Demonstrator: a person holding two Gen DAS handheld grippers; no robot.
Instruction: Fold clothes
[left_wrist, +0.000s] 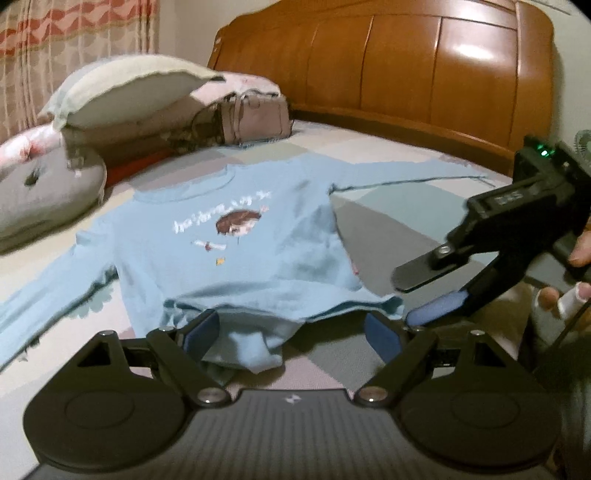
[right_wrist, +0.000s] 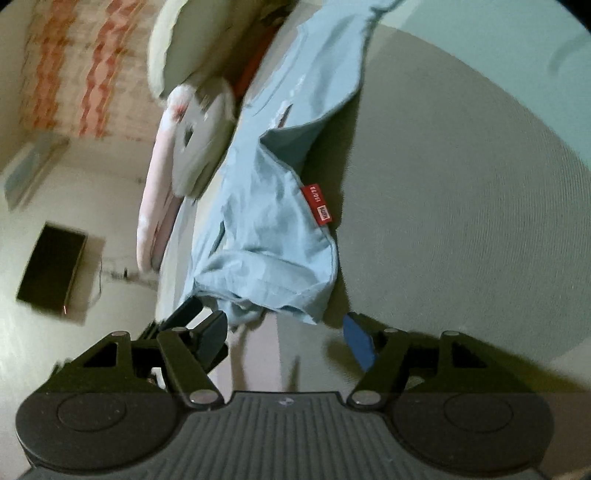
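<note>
**Blue shirt spread on the bed, both tongs spread at its hem**

A light blue long-sleeved shirt (left_wrist: 236, 240) lies face up on the bed (left_wrist: 388, 177), its collar toward the wooden headboard (left_wrist: 406, 66) and its sleeves stretched out to either side. A cartoon print and a line of white script sit on the chest. The hem, at the bed's near edge, is bunched and rumpled.

The left gripper (left_wrist: 291, 332) sits at the middle of that hem with its jaws spread wide; a fold of blue cloth lies between them, beside the left blue pad, and nothing is pinched.

The right gripper (left_wrist: 417, 295) hovers over the shirt's right lower corner, held by a hand (left_wrist: 576, 266) with a bandaged finger. In its own view, its fingers are also spread apart, with the crumpled hem corner just ahead of them and a red size tag (right_wrist: 317, 203) showing on the side seam.

Toward the headboard corner on the left are a pale pillow (left_wrist: 125, 92), a grey-and-pink cushion (left_wrist: 44, 184) and a tan bag (left_wrist: 251, 118). A patterned curtain (left_wrist: 74, 33) hangs behind.
</note>
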